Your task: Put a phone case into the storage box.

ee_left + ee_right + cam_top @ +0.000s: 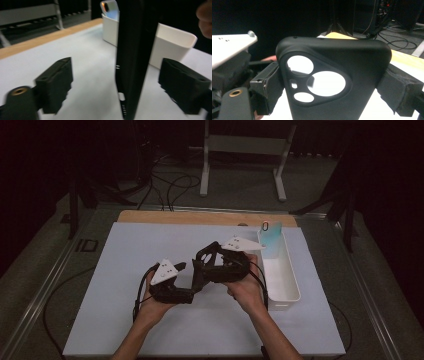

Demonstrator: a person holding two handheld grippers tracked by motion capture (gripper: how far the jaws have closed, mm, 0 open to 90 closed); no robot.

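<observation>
Above the middle of the white surface, the right claw clamps the black phone case by its sides, which stands edge-on between the left claw's wide-spread jaws.

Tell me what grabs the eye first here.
The black phone case stands out, clamped by its sides in the right gripper above the table's middle. The left gripper flanks its edge, jaws apart. At the right sits a white bin holding a blue phone.
</observation>
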